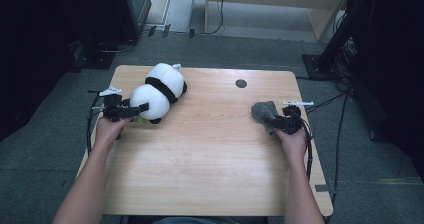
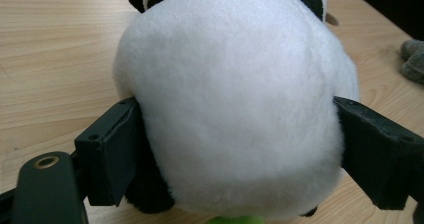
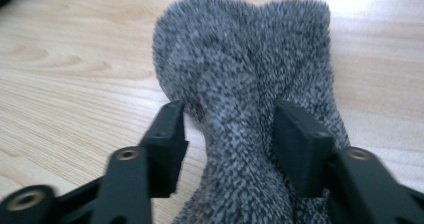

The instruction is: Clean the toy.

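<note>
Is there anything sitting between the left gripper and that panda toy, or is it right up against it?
Nothing visible stands between them. The left gripper has its jaws on either side of the plush panda's white body, on the wooden table. The grey sock lies far off, at the right gripper.

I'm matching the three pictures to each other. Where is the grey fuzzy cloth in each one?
High view: the grey fuzzy cloth lies right of centre on the table, at the right gripper.
Left gripper view: a small part at the right edge, beyond the panda plush.
Right gripper view: centre, between the jaws.
Shared landmark: the light wooden tabletop.
</note>
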The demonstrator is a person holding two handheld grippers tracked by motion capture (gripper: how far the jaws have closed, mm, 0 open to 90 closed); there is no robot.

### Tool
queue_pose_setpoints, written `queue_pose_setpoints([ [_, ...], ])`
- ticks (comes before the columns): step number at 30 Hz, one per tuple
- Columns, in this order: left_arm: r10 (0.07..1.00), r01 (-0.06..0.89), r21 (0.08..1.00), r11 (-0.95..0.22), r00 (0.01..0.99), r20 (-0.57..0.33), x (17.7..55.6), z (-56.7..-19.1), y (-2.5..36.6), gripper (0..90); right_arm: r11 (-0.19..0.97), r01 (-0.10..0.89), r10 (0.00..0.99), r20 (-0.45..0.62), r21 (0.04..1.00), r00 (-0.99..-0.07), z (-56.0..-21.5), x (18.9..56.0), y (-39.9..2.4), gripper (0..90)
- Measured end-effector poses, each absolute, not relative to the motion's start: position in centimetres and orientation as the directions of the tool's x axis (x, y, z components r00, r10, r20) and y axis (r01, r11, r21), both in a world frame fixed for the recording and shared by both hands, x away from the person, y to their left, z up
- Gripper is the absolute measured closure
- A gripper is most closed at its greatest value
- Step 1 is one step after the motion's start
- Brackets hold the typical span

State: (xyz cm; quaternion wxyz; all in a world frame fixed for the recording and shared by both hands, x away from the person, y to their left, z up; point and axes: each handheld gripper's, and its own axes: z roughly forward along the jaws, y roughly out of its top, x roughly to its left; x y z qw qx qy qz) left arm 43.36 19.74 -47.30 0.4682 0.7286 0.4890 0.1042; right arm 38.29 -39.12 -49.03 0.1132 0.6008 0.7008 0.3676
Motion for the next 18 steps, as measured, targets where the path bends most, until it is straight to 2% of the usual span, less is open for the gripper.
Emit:
queue_pose_setpoints([
  [2,0.817,0.615,0.784,-0.090,0.495,-0.295,43.3,-47.1,19.7,12.8,-0.003,0.747,0.919,0.297,0.665,-0.261,-48.7,38.2,-39.2,41.9],
  [10,0.816,0.600,0.797,-0.072,0.495,-0.299,43.0,-46.2,20.7,12.9,0.030,0.729,0.921,0.264,0.684,-0.285,-48.0,37.9,-38.7,40.7],
  [11,0.826,0.590,0.804,-0.071,0.486,-0.284,42.9,-46.0,20.7,11.5,0.033,0.725,0.922,0.259,0.688,-0.288,-47.9,37.8,-38.7,40.6],
  [12,0.837,0.589,0.806,-0.065,0.472,-0.278,42.9,-45.8,20.7,3.3,0.033,0.723,0.921,0.259,0.690,-0.290,-47.8,37.8,-38.8,40.6],
  [13,0.836,0.589,0.806,-0.057,0.470,-0.284,42.8,-45.6,20.8,0.0,0.036,0.722,0.920,0.259,0.691,-0.294,-47.8,37.8,-38.9,40.6],
  [18,0.814,0.589,0.805,-0.076,0.503,-0.290,42.1,-44.6,20.8,0.0,0.041,0.722,0.920,0.257,0.691,-0.298,-47.4,37.4,-38.9,40.6],
])
